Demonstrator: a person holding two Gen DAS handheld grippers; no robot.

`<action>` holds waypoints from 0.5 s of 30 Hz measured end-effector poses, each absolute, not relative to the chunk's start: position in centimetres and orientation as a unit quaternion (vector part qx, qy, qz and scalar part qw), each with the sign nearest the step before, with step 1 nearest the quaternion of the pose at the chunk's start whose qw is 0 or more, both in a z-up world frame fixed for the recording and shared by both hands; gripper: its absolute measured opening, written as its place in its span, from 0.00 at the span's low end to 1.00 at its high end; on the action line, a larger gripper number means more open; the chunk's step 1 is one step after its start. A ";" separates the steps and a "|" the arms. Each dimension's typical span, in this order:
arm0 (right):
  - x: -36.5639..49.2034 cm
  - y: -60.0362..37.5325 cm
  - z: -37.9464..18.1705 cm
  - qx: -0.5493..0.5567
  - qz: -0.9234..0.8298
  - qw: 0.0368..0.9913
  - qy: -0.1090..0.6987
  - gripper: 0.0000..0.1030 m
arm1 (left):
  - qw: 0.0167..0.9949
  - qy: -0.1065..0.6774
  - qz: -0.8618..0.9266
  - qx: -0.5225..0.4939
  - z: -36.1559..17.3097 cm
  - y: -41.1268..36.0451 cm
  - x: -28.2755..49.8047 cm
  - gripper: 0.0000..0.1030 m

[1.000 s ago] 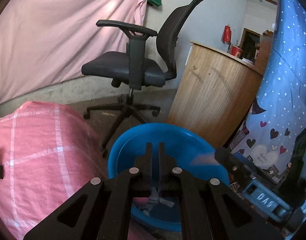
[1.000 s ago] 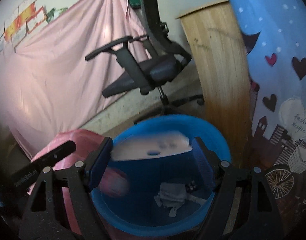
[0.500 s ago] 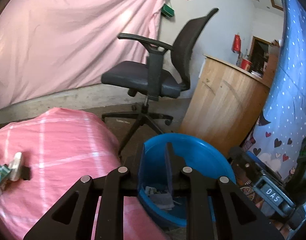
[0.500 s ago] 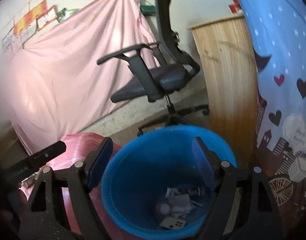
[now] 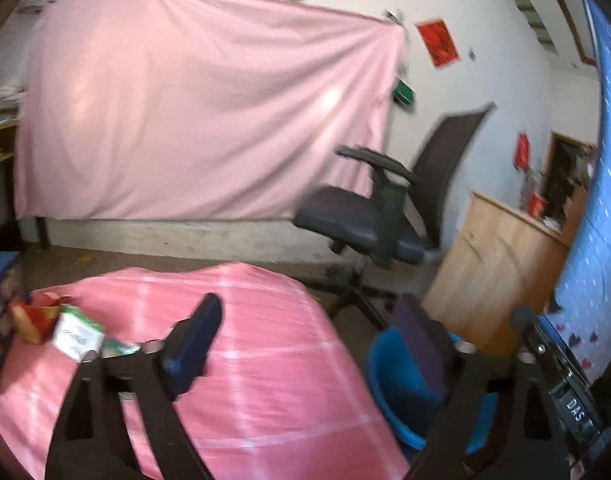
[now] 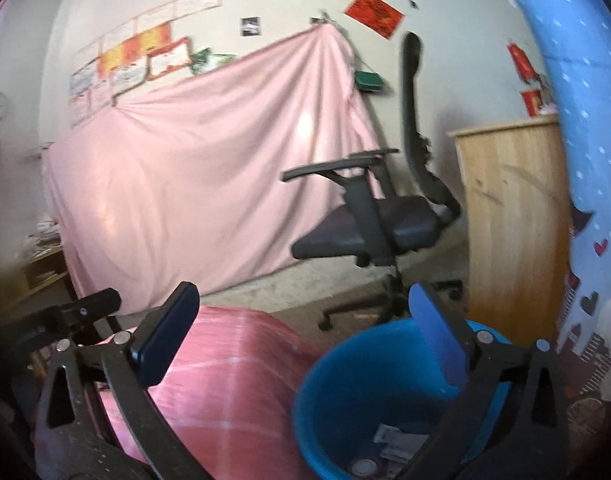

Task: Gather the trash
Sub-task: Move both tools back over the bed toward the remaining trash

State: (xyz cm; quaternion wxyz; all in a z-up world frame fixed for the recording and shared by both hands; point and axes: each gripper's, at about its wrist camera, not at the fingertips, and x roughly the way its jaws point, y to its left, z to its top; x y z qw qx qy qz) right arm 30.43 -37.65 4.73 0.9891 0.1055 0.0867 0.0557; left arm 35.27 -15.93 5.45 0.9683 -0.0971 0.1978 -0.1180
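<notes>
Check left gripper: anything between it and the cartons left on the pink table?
Nothing visible. The left gripper is open and empty, jaws just opened. The cartons lie at the far left of the pink tablecloth, with only bare cloth between. The blue bin sits off to the right, out of that path.

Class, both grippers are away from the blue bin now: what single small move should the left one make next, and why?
Probably swing the left gripper toward the small cartons at the far left of the pink cloth. Its jaws have just been opening and nothing lies between them; the blue bin already holds scraps, while that litter remains on the cloth.
</notes>
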 end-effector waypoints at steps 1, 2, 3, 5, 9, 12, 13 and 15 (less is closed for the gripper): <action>30.4 -36.9 4.9 0.100 0.064 0.990 0.082 1.00 | 0.971 0.188 -0.103 -0.102 5.6 -14.8 34.8 0.94; 30.3 -36.1 5.1 0.095 0.072 0.990 0.076 1.00 | 0.974 0.181 -0.093 -0.103 5.6 -14.0 34.4 0.96; 30.3 -35.5 5.2 0.091 0.078 0.990 0.071 1.00 | 0.977 0.170 -0.078 -0.103 5.7 -13.0 33.8 0.98; 30.2 -34.1 5.6 0.080 0.092 0.991 0.057 1.00 | 0.981 0.154 -0.061 -0.100 5.8 -11.6 32.9 0.98; 29.5 -31.3 6.2 0.060 0.117 0.991 0.029 1.00 | 0.987 0.134 -0.027 -0.086 5.6 -9.1 31.0 0.98; 29.4 -29.2 6.4 0.045 0.135 0.990 0.019 1.00 | 0.990 0.119 -0.005 -0.081 5.1 -7.4 29.6 0.98; 29.4 -28.5 6.4 0.039 0.143 0.989 0.018 1.00 | 0.990 0.117 0.000 -0.080 4.9 -7.1 29.5 0.98; 29.4 -27.2 6.2 0.028 0.154 0.987 0.018 1.00 | 0.990 0.114 0.014 -0.081 4.5 -6.0 29.0 0.98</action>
